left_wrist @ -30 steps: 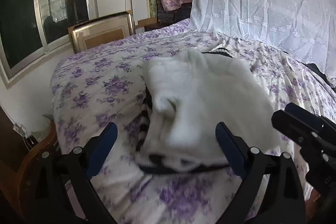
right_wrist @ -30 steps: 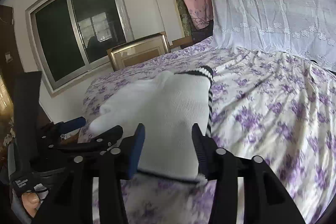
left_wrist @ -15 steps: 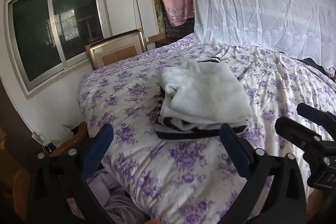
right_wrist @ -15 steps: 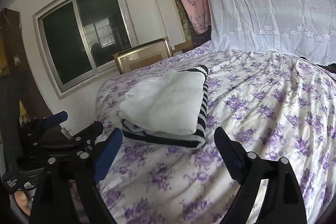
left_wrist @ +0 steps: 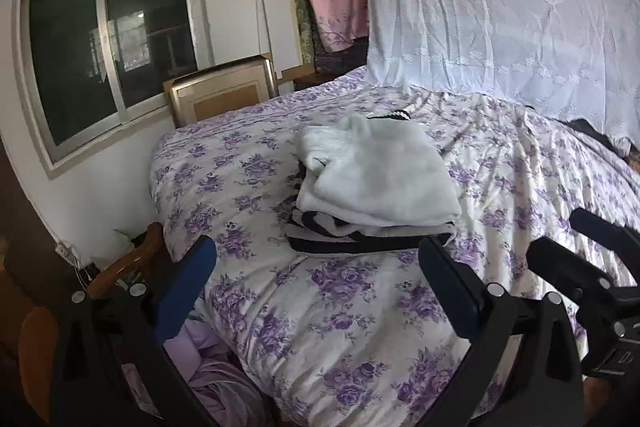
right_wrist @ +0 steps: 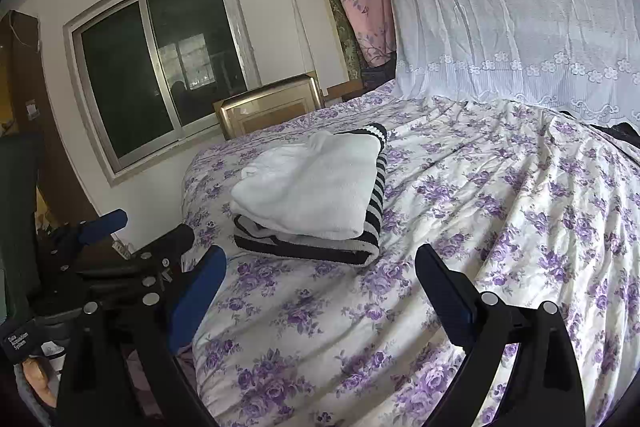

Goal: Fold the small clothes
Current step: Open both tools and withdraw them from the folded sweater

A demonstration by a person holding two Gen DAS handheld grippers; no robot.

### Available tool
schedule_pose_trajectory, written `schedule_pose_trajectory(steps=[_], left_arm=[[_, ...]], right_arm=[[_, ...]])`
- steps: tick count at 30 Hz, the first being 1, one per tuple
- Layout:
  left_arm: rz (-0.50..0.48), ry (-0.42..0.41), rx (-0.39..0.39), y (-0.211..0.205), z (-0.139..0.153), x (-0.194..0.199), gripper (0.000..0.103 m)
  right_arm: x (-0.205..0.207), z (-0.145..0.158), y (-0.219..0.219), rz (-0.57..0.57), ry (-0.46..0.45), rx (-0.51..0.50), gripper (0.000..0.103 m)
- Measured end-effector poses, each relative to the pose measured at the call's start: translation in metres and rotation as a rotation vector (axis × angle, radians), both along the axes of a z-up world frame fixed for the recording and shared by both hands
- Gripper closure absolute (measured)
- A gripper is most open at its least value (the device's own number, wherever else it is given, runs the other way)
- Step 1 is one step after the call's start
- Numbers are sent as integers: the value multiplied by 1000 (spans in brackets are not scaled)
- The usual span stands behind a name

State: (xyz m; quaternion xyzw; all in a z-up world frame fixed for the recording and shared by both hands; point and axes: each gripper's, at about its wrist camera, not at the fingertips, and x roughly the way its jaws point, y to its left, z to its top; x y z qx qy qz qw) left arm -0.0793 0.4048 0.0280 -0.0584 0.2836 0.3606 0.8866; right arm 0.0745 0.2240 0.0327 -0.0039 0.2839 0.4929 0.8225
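Two folded pieces, a fluffy white garment (left_wrist: 380,175) on a black-and-white striped knit (right_wrist: 372,203), sit stacked on our purple-flowered bedspread (right_wrist: 500,227). Our left tongs (left_wrist: 316,283) gape wide with nothing between them. Right tongs (right_wrist: 320,291) have just been opening and hold nothing either.

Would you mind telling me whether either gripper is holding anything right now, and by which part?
Nothing is held. The left gripper and right gripper are both open, clear of the folded white garment.

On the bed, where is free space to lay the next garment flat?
Free: the floral bedspread right of the folded white garment on the striped garment, up to the lace curtain. Also the strip before the stack. Left of it, the bed edge is close.
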Motion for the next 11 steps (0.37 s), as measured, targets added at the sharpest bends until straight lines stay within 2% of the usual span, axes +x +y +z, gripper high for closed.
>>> schedule_pose_trajectory(steps=[2,5,11], left_arm=[[10,-4,-14,3,0,-1,4],[40,31,3,3,-3,3,4],[46,45,18,-2,-6,4,4]], right_arm=[[0,0,-1,2,1,1,7],[0,0,-1,-2,3,-3,7],[0,0,-1,-2,4,-5,7]])
